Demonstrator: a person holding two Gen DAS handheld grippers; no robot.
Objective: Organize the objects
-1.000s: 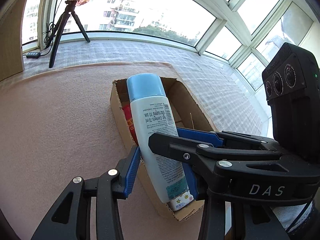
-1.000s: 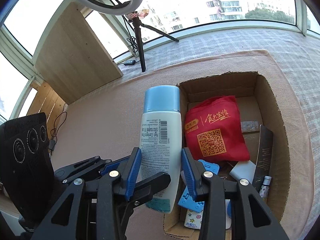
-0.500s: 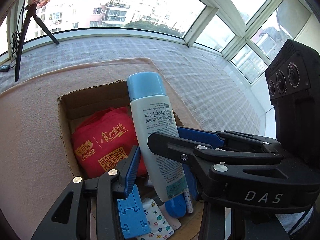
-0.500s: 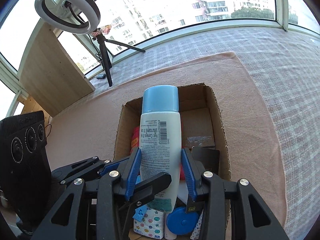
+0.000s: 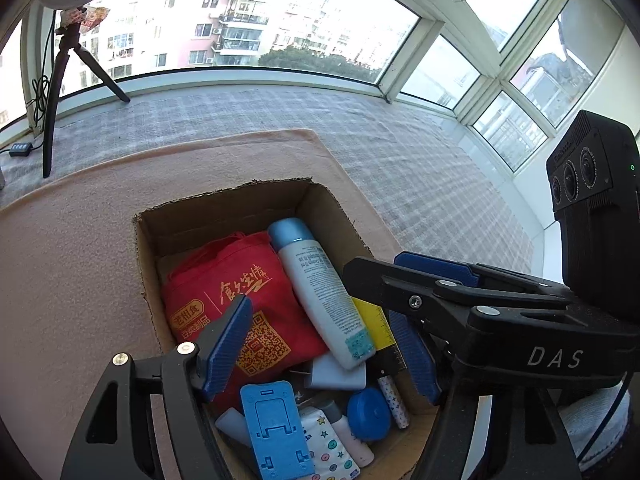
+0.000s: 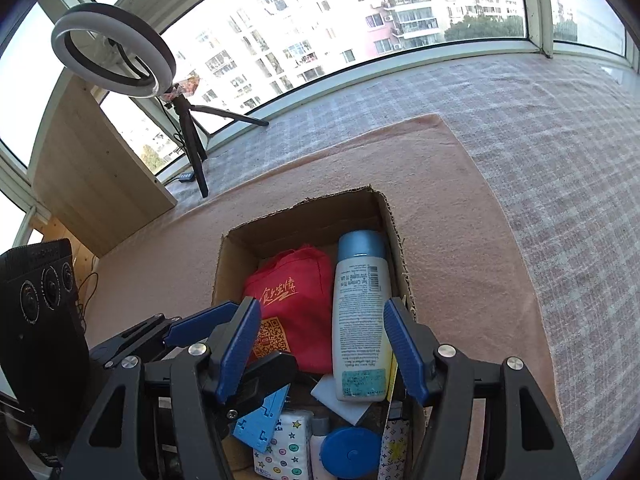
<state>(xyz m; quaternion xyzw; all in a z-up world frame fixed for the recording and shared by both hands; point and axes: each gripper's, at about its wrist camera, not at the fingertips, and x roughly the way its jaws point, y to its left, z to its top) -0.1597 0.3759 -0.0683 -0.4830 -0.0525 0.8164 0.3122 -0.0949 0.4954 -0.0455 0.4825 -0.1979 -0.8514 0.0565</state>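
I have just let the white bottle [image 6: 362,316] go: half a second ago both sets of fingers pinched it upright over the cardboard box [image 5: 248,204], and now it lies free inside, blue cap toward the box's far wall, its side against the red bag [image 5: 236,300], its foot propped on a white block [image 6: 332,394]. My left gripper [image 5: 324,344] has its fingers spread wide with nothing between them; my right gripper [image 6: 332,350] is spread just as wide, hovering over the box's near end. The box sits on the pink mat [image 6: 448,216], near its right edge. I judge this item stowed, beside the blue stand [image 5: 276,428] and blue round lid [image 5: 368,414], so I can look for whatever remains.
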